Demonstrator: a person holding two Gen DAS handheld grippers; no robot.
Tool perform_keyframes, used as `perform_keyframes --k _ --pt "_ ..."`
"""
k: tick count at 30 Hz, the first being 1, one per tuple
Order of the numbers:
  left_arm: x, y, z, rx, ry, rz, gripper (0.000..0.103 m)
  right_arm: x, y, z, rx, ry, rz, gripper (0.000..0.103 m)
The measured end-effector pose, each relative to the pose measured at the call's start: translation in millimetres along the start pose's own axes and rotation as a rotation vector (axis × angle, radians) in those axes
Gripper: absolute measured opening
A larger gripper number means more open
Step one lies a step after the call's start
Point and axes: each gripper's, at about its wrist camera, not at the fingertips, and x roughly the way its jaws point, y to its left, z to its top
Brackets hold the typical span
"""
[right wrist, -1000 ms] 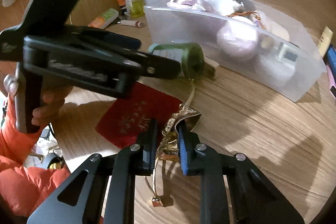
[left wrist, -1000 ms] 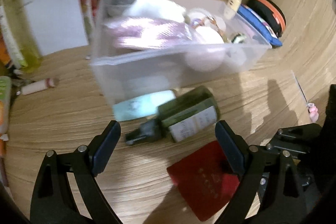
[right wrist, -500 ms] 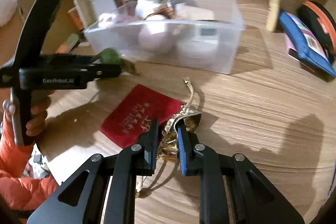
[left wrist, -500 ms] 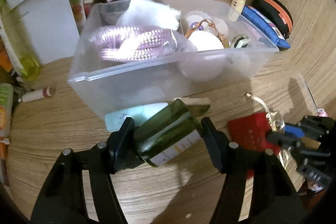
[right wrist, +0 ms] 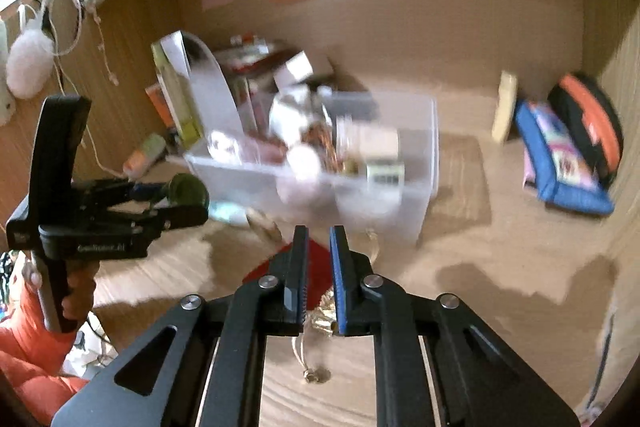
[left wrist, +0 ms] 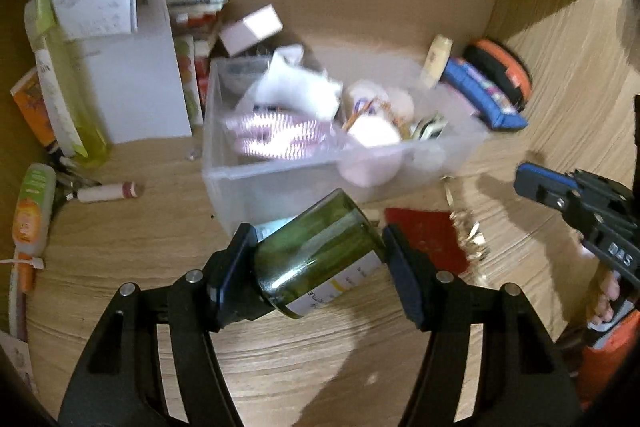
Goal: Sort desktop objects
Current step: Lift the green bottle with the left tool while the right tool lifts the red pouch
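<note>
My left gripper (left wrist: 316, 255) is shut on a dark green glass bottle (left wrist: 320, 259) and holds it lifted above the desk in front of the clear plastic bin (left wrist: 280, 183). The bin holds a pink comb, white pads and other small items. My right gripper (right wrist: 319, 259) is shut on a gold drawstring pouch (right wrist: 322, 315) and lifts it; its cord hangs below the fingers. A red pouch (left wrist: 428, 239) lies on the desk under it. The left gripper with the bottle also shows in the right wrist view (right wrist: 180, 195).
A white paper bag (left wrist: 132, 83), a yellow-green bottle (left wrist: 68, 99), a lip balm (left wrist: 108, 193) and an orange tube (left wrist: 32, 211) are at the left. A blue pouch (left wrist: 484, 99) and an orange-black case (left wrist: 504, 75) are at the right. A wooden wall stands behind.
My left gripper closed on the green bottle and lifted it off the desk. My right gripper raised the gold pouch and tilted up toward the bin.
</note>
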Motion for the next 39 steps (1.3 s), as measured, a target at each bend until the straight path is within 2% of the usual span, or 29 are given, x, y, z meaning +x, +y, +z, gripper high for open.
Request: perform_keyframes --k 5,6,7,8,9,10,14,18,20,21,24,25,26,27,28,31,39 --pt "-22 2 9 -0.021 -0.084 -0.006 0.064 7 10 -2 -0.054 0.058 0.009 0.011" --pt "-25 3 10 -0.024 -0.093 -0.009 0.064 12 12 -6 -0.064 0.085 0.012 0.019" --pt "-27 4 10 -0.026 -0.098 -0.011 0.064 17 13 -10 -0.077 0.107 0.016 0.037" --pt "-27 5 10 -0.026 -0.098 -0.019 0.064 24 16 -14 -0.096 0.129 0.015 0.05" --pt "-27 6 9 -0.029 -0.098 -0.02 0.064 31 18 -19 -0.117 0.137 0.003 0.072" --pt "-27 8 7 -0.031 -0.096 -0.019 0.064 36 19 -22 -0.132 0.142 -0.009 0.076" --pt "-22 9 0 -0.041 -0.072 -0.025 0.064 67 20 -28 -0.166 0.237 -0.026 0.076" --pt "-21 10 -3 -0.046 -0.074 -0.031 0.064 89 16 -33 -0.158 0.331 0.026 0.076" --pt "-23 10 -4 -0.044 -0.081 -0.03 0.064 92 18 -36 -0.183 0.343 0.022 0.075" --pt "-24 10 -4 -0.045 -0.084 -0.031 0.064 95 20 -39 -0.202 0.358 0.014 0.068" --pt "-24 11 -3 -0.051 -0.09 -0.038 0.064 93 23 -42 -0.223 0.335 0.006 0.057" --pt "-24 12 -3 -0.053 -0.092 -0.041 0.064 92 22 -42 -0.222 0.33 0.004 0.049" --pt "-24 12 -2 -0.055 -0.093 -0.041 0.064 91 21 -42 -0.217 0.33 0.008 0.046" --pt "-24 12 -2 -0.057 -0.093 -0.044 0.064 90 19 -43 -0.214 0.328 0.003 0.039" --pt "-24 12 -2 -0.058 -0.094 -0.047 0.064 88 18 -43 -0.208 0.328 0.007 0.027" --pt "-25 11 0 -0.06 -0.099 -0.052 0.064 81 11 -43 -0.163 0.324 0.04 0.011" --pt "-42 0 12 -0.033 -0.153 -0.049 0.064 27 23 -34 -0.191 0.182 0.106 0.008"
